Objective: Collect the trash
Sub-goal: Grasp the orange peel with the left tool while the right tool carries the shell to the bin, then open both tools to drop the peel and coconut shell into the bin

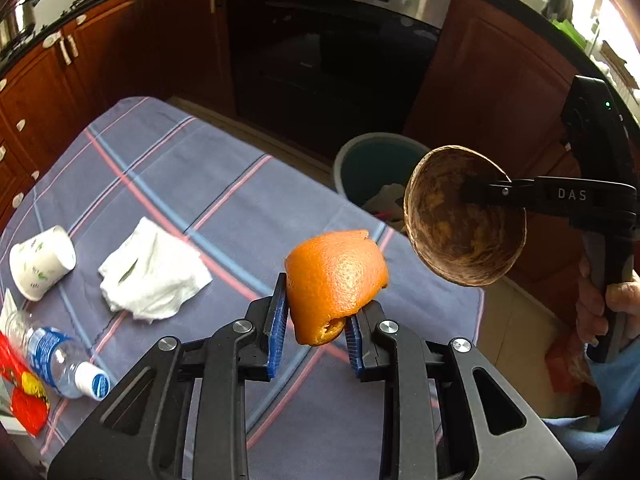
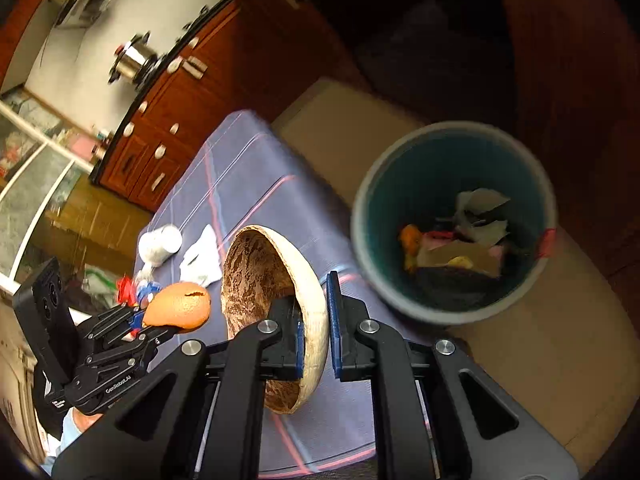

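A curled orange peel [image 1: 336, 280] is pinched between the blue pads of my left gripper [image 1: 316, 314], which is shut on it above the table. My right gripper [image 2: 314, 312] is shut on the rim of a brown coconut shell half [image 2: 256, 272], held tilted in the air. In the left wrist view the shell [image 1: 460, 240] hangs to the right of the peel, with the right gripper [image 1: 480, 192] reaching in from the right. The right wrist view shows the peel [image 2: 180, 306] and left gripper [image 2: 148, 324] at lower left. A teal bin [image 2: 452, 184] holding several scraps stands on the floor past the table edge.
On the plaid cloth [image 1: 180, 168] lie a tipped paper cup [image 1: 42, 262], a crumpled white napkin [image 1: 154, 276], a plastic bottle [image 1: 64, 360] and a red wrapper [image 1: 24, 396]. Wooden cabinets and a dark oven [image 1: 332, 60] stand behind. A person's hand [image 1: 600, 304] grips the right handle.
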The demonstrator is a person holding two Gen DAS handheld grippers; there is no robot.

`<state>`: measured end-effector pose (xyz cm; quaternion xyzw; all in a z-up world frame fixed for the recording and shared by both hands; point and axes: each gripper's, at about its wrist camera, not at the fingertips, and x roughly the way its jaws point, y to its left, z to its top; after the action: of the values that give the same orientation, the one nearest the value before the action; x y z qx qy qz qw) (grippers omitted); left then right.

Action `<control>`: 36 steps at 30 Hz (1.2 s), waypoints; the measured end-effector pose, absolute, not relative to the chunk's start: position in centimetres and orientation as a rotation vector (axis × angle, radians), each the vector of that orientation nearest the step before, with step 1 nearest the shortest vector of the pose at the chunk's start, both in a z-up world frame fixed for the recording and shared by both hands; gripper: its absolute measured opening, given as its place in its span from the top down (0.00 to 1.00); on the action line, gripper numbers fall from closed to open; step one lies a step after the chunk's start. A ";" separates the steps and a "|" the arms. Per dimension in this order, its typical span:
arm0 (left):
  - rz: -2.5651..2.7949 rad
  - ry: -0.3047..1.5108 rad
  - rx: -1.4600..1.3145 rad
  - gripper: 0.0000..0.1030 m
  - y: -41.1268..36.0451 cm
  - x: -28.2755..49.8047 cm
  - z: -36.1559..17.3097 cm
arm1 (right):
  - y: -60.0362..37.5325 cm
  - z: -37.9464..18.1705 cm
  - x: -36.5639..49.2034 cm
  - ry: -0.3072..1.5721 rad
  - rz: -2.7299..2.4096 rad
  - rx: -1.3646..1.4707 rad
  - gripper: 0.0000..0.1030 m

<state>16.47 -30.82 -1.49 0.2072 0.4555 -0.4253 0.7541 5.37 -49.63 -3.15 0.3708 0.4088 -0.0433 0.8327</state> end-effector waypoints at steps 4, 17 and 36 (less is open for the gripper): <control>-0.992 1.011 0.477 0.75 -36.0 16.0 -1.7 | -54.3 -3.7 4.4 0.842 -0.173 0.818 0.91; -1.058 1.141 0.614 0.75 -48.7 15.6 -8.8 | -62.7 -10.9 5.4 0.948 -0.320 0.875 0.91; -1.049 1.179 0.666 0.36 -51.5 16.3 -12.1 | -63.2 -13.6 7.1 0.998 -0.349 0.836 0.21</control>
<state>16.26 -51.50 -12.08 0.2937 0.5202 -0.4626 0.6551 7.06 -63.16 -13.58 0.3871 0.4621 -0.1614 0.7814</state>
